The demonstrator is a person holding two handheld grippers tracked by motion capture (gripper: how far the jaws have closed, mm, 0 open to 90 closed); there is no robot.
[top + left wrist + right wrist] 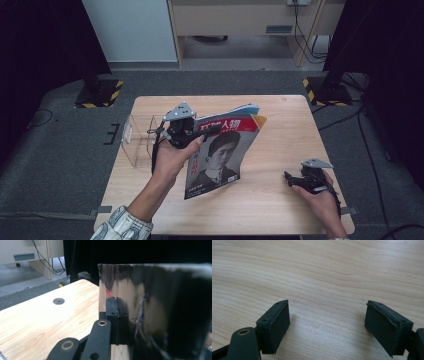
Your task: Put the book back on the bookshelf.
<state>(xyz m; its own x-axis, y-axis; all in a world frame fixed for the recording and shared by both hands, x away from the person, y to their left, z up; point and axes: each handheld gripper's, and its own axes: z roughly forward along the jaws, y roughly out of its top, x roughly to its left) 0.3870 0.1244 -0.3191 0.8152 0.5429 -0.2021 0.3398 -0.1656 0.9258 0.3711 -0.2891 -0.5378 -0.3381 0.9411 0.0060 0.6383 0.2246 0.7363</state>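
Because your left tool (200,131) is clamped on the top edge of the magazine (220,152), it hangs tilted above the table (280,200), probably bound for the clear holder (137,142) just beside it. Your right tool (327,325) rests wide open and empty on the table, well apart.

On the magazine (220,150) clamped in my left tool (192,131), I read the white masthead characters "人物"; the smaller print is too blurred.
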